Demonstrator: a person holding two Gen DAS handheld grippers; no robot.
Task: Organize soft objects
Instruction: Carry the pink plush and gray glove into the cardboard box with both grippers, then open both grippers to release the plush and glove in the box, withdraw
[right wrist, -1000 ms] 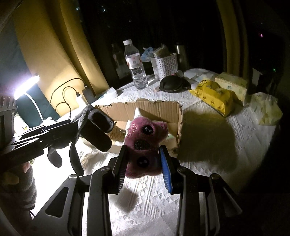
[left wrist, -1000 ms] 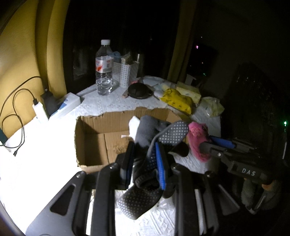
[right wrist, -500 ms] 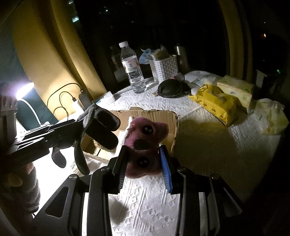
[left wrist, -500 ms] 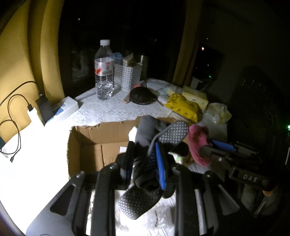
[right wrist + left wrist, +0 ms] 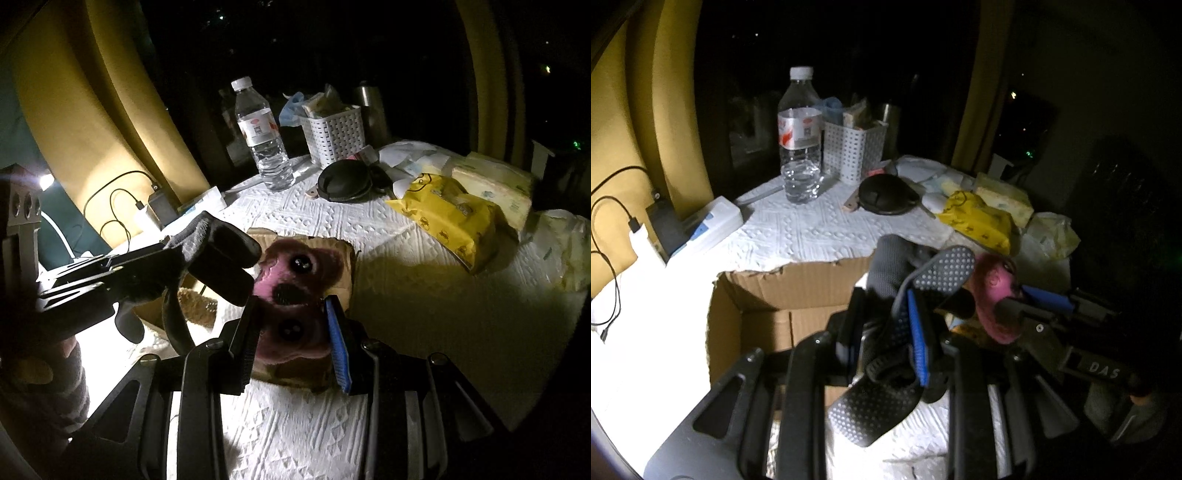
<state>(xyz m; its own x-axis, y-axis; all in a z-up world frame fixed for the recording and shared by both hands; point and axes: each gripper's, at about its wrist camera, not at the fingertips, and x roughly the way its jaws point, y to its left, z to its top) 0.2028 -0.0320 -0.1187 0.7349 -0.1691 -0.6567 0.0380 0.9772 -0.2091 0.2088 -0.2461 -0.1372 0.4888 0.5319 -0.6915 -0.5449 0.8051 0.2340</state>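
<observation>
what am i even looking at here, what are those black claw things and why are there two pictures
Those black claws are hand-held grabbers: a person holds one in each hand, and each carries a wide-angle camera looking forward along its two fingers. So you get one picture per hand.

In the left hand's picture, the left gripper is closed on a grey sock with grip dots. In the right hand's picture, the right gripper is closed on a pink plush toy.

Both are held by an open cardboard box on a table with a white cloth. Farther back stand a water bottle, a white basket, a black round case and a yellow packet.
</observation>
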